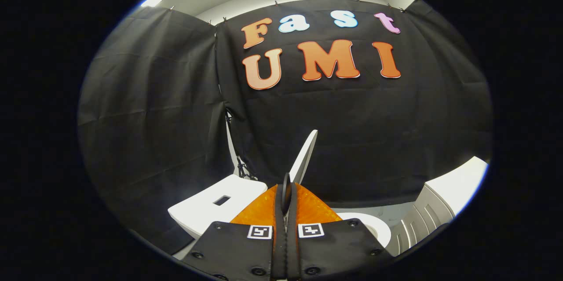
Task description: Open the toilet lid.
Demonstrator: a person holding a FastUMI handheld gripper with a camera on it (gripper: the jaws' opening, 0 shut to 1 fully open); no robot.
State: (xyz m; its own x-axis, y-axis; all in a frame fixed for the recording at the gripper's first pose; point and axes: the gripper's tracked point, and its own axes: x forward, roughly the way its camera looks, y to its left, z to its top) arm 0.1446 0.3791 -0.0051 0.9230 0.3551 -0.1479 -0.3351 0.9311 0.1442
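My tool (286,193) sits at six o'clock, and its two fingers (278,228) are pressed flat against each other along their whole length, clenched with no gap between them. Whether anything thin is caught at their very tips I cannot tell; the tips meet just under the lower end of the lid.

The thin white plastic toilet lid (305,158) rises from right above my fingertips toward twelve o'clock, leaning slightly to one o'clock. I see it nearly edge-on, a narrow pale blade standing up against the black cloth wall (374,140) of the booth. It is raised, well off the seat.

At about five o'clock from the tips, beside the right half of my tool, a curved piece of the white toilet rim and seat (374,226) shows, with grey floor (396,213) beyond it. At eight o'clock from the tips lies a white flat-topped block with a small dark rectangular slot (215,204) in its upper face, close beside my left finger; it looks like the cistern top, though I cannot be sure. Behind it, at ten o'clock, a pale upright strip and a dark cable (237,158) run up where two cloth panels meet.

Far out at three to four o'clock stands a white and grey ribbed cabinet-like fixture (435,204), well apart from the toilet.
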